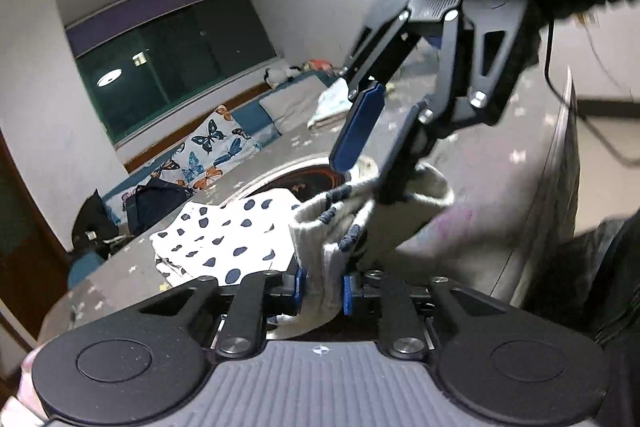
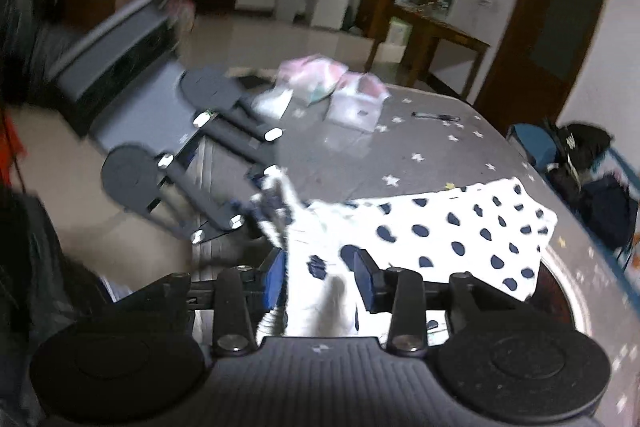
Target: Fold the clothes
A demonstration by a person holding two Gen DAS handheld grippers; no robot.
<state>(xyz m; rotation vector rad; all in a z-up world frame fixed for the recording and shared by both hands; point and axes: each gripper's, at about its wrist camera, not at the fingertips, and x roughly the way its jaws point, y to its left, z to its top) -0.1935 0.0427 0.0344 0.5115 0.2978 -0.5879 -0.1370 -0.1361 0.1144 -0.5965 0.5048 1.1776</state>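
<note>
Grey sock (image 1: pixel 320 251) x1 pinched by L fingers (image 1: pixel 346 291), R fingers (image 2: pixel 366 277) apart.

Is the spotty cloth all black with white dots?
No, the spotty cloth is white with dark blue spots, lying on the grey starry table cover.

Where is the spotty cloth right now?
The spotty cloth lies on the grey starry table, left of the sock in the left wrist view. In the right wrist view it spreads to the right, ahead of the right tool.
</note>
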